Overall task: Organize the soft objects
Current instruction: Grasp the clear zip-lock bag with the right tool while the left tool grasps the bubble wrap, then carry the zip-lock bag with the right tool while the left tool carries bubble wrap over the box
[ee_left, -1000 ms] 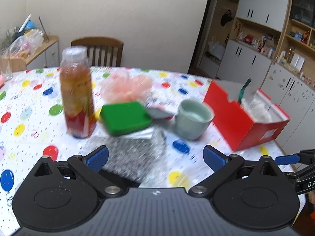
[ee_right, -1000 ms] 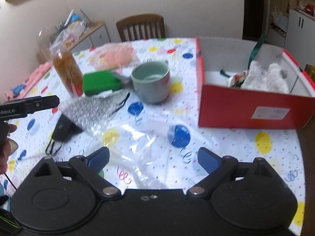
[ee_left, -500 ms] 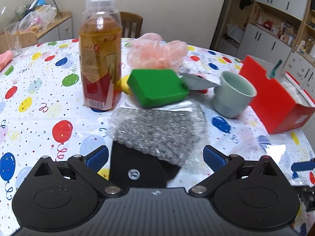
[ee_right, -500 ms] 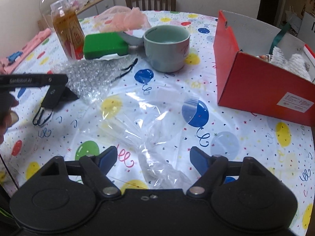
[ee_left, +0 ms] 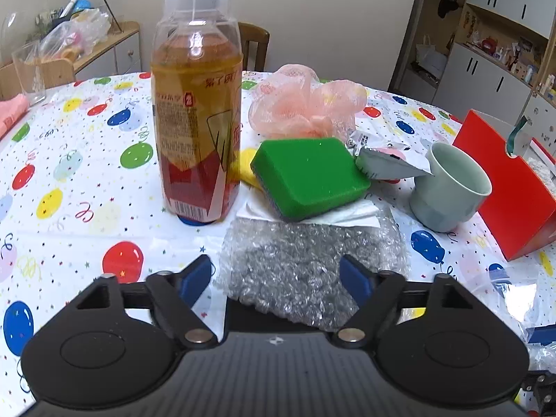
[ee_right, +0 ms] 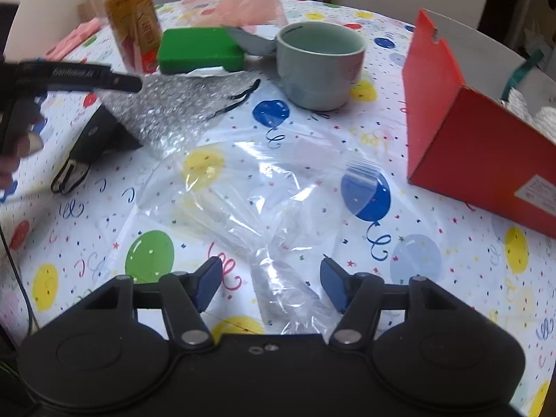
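- Two grippers closing, neither gripping
- left gripper: jaws half-wide, bubble wrap between, 12 o'clock
- right gripper: jaws half-wide astride clear plastic bag on bench

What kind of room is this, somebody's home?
Most likely a home dining room: a table under a balloon-print cloth, a wooden chair pushed up to it, and white cupboards with cluttered shelves along the wall.
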Motion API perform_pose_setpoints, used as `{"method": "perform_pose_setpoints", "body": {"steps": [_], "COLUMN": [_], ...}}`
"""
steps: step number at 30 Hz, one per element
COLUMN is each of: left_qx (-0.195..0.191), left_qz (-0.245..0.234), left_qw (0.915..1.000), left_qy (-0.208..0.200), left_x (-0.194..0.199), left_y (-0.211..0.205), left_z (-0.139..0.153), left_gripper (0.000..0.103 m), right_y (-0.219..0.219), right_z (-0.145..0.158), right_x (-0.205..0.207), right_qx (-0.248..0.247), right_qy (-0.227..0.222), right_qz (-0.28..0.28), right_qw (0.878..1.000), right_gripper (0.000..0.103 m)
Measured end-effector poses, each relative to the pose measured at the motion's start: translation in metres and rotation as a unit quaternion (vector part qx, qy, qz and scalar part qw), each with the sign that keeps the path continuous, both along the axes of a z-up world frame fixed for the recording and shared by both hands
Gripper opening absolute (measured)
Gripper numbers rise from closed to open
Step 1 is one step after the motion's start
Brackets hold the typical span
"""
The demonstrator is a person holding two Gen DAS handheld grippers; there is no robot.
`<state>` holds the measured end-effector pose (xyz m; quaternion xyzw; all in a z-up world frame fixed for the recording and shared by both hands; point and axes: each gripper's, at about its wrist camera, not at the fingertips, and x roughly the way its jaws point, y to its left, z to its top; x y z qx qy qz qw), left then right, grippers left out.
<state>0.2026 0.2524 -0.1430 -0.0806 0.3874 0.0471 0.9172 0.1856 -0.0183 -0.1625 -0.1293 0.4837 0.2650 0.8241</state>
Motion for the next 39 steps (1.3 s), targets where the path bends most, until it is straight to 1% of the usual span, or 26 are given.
{"method": "perform_pose_setpoints", "body": {"steps": [1, 3, 4, 5, 7, 9, 10, 14, 16, 20, 25, 30, 36, 39], "left_qx": [0.0, 0.005, 0.012, 0.016, 0.021, 0.03, 0.03, 0.026, 0.022, 0.015, 0.003, -0.02, -0.049, -0.064], "left_qz": [-0.002, -0.007, -0.009, -0.013, -0.022, -0.029, -0.033, -0.044, -0.045, -0.043, -0.039, -0.042, -0.048, -0.055], "left_qw": [1.0, 1.0, 0.9999, 0.9998, 0.9995, 0.9991, 0.999, 0.9987, 0.9988, 0.9989, 0.9992, 0.9984, 0.9957, 0.9935], "left_qy": [0.0, 0.0, -0.001, -0.002, -0.004, -0.006, -0.006, 0.0, -0.001, -0.005, -0.013, -0.032, -0.063, -0.077], "left_x": [0.001, 0.004, 0.005, 0.005, 0.007, 0.007, 0.007, 0.007, 0.005, 0.001, -0.008, -0.021, -0.035, -0.04], "left_y": [0.0, -0.002, -0.004, -0.005, -0.008, -0.011, -0.011, -0.013, -0.011, -0.009, -0.008, -0.009, -0.016, -0.022], "left_z": [0.001, 0.002, 0.003, 0.003, 0.005, 0.006, 0.006, 0.003, 0.002, 0.005, 0.015, 0.033, 0.063, 0.078], "left_gripper": [0.06, 0.051, 0.041, 0.035, 0.034, 0.026, 0.019, 0.007, 0.005, 0.004, 0.003, 0.002, 0.002, 0.002], "right_y": [0.002, 0.004, 0.005, 0.005, 0.005, 0.005, 0.005, 0.006, 0.006, 0.001, -0.009, -0.023, -0.04, -0.049], "right_z": [0.0, 0.0, 0.0, 0.0, 0.0, -0.001, -0.001, -0.003, -0.002, 0.004, 0.02, 0.041, 0.065, 0.077], "right_x": [0.0, -0.001, -0.001, -0.001, -0.001, -0.001, -0.001, -0.002, -0.002, -0.005, -0.009, -0.015, -0.02, -0.02], "right_qx": [-0.004, -0.004, -0.005, -0.006, -0.009, -0.011, -0.012, -0.022, -0.02, -0.008, 0.018, 0.048, 0.074, 0.087], "right_qy": [-0.002, -0.002, -0.001, -0.002, -0.003, -0.003, -0.003, -0.009, -0.012, -0.02, -0.033, -0.049, -0.066, -0.064], "right_qz": [0.004, 0.008, 0.009, 0.01, 0.01, 0.009, 0.009, 0.008, 0.004, -0.006, -0.022, -0.044, -0.067, -0.073], "right_qw": [1.0, 1.0, 1.0, 1.0, 1.0, 1.0, 1.0, 1.0, 1.0, 1.0, 0.999, 0.997, 0.993, 0.991], "right_gripper": [0.058, 0.054, 0.052, 0.051, 0.047, 0.043, 0.041, 0.032, 0.028, 0.026, 0.025, 0.024, 0.024, 0.024]}}
